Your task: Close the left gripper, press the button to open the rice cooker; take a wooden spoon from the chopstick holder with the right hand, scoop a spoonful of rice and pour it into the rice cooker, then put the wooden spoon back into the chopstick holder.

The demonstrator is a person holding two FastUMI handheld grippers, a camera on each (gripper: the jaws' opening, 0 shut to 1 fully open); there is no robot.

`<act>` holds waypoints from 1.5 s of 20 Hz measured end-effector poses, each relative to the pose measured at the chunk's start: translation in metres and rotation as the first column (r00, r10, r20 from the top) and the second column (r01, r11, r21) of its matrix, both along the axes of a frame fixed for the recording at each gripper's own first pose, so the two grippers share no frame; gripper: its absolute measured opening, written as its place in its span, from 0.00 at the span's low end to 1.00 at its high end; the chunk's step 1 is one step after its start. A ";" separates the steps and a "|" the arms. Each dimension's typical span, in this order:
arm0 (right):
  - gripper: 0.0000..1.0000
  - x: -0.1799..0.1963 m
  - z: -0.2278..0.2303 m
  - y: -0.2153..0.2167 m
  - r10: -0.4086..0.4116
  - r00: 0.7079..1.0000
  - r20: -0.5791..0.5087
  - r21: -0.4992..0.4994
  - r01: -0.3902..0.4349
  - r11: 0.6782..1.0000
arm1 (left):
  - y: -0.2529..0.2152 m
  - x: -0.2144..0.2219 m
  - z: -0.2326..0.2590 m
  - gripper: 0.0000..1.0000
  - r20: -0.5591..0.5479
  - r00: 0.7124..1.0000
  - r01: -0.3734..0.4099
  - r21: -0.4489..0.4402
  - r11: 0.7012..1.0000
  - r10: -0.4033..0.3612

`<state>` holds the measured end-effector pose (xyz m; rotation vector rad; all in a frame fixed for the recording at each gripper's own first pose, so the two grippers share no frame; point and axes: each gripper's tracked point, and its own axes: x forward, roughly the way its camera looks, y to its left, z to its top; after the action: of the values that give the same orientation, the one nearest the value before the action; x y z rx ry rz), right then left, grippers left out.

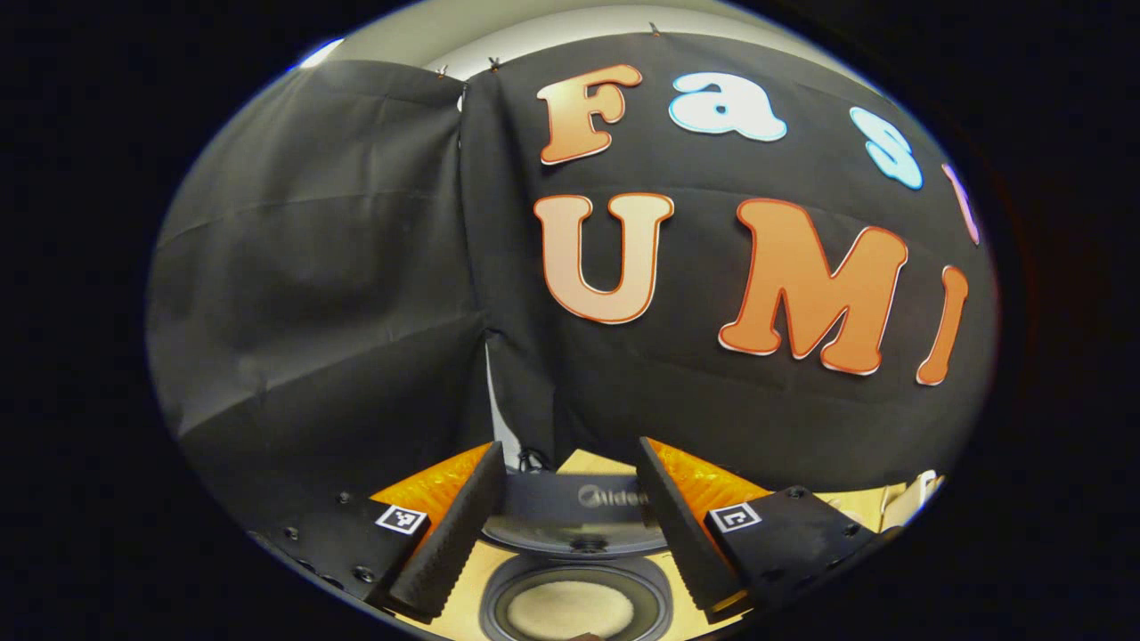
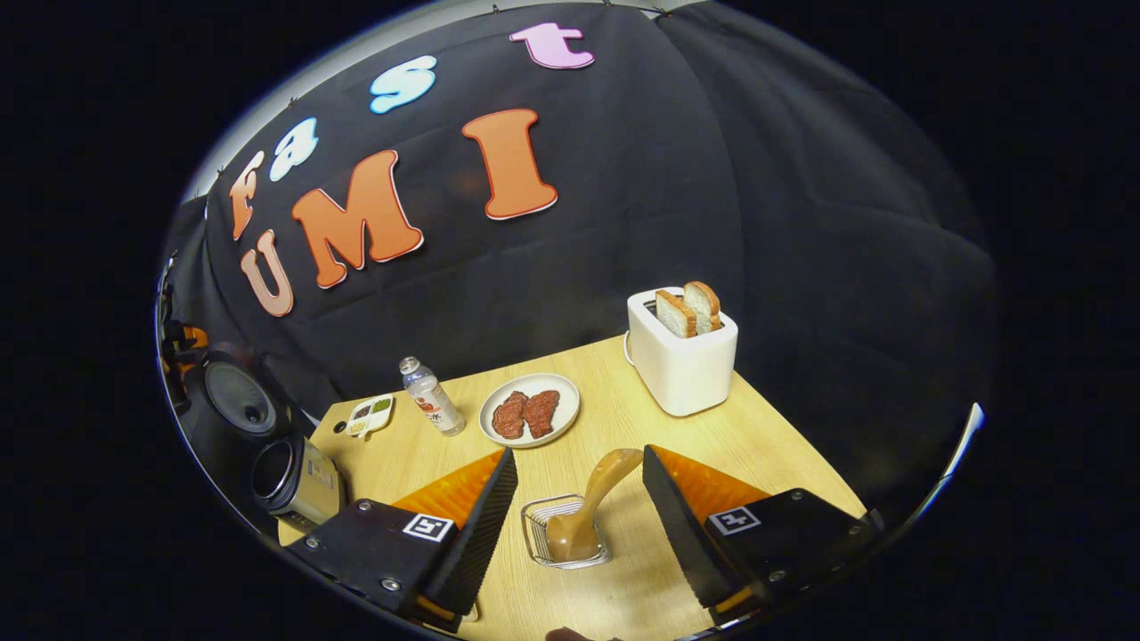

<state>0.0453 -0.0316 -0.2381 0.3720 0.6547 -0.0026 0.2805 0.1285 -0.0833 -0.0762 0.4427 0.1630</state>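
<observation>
Wood table (image 2: 784, 463) under both grippers. Wooden spoon (image 2: 588, 507) standing in wire chopstick holder (image 2: 537, 534), bowl down, handle tilting up-right. Right gripper (image 2: 579, 525) released, straddling it w/o contact. Left gripper (image 1: 570, 525) released over open rice cooker (image 1: 574, 534). Counting 1 spoon, 2 toast slices (image 2: 689, 310).

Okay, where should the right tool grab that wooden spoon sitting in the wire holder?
Grip the wooden spoon high on its handle, which leans up and right out of the wire holder. Come down from above with the open right tool, one finger on each flat side.
</observation>
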 end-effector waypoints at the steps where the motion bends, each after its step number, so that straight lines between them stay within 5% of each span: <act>1: 0.89 -0.003 0.002 0.000 -0.002 1.000 0.000 -0.010 0.002 1.000 | 0.002 0.004 0.017 0.99 0.046 0.999 -0.001 0.026 1.000 -0.001; 5: 0.89 -0.016 0.000 0.002 0.010 1.000 -0.019 -0.020 -0.010 1.000 | -0.009 0.030 0.004 0.98 -0.027 0.998 0.055 0.089 0.994 -0.053; 8: 0.89 -0.020 0.006 0.006 0.026 1.000 -0.011 -0.012 -0.026 1.000 | -0.027 0.026 -0.049 1.00 -0.198 0.977 0.088 0.022 0.996 -0.082; 14: 0.89 -0.013 0.016 0.032 0.119 0.993 0.021 -0.005 -0.119 0.993 | -0.042 -0.024 -0.060 1.00 -0.357 0.929 0.076 -0.077 0.994 -0.099; 21: 0.89 0.018 0.041 0.101 0.294 0.950 0.106 0.043 -0.300 0.953 | -0.064 -0.137 -0.124 1.00 -0.591 0.791 0.071 -0.167 0.983 -0.157; 27: 0.89 0.026 0.044 0.153 0.411 0.902 0.134 0.069 -0.422 0.904 | -0.072 -0.224 -0.210 1.00 -0.800 0.581 0.016 -0.171 0.985 -0.149; 28: 0.89 0.026 0.044 0.158 0.427 0.895 0.131 0.065 -0.438 0.897 | -0.072 -0.213 -0.206 1.00 -0.765 0.627 0.032 -0.162 0.986 -0.146; 29: 0.89 0.026 0.043 0.161 0.442 0.887 0.131 0.062 -0.452 0.890 | -0.073 -0.218 -0.218 1.00 -0.794 0.590 0.020 -0.169 0.985 -0.148; 30: 0.89 0.027 0.044 0.165 0.453 0.881 0.133 0.059 -0.464 0.884 | -0.075 -0.216 -0.215 1.00 -0.781 0.611 0.004 -0.165 0.986 -0.134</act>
<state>0.0726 0.1337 -0.1936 0.2925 0.6164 0.5020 0.0645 0.0533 -0.2988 -0.1326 1.3661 0.0761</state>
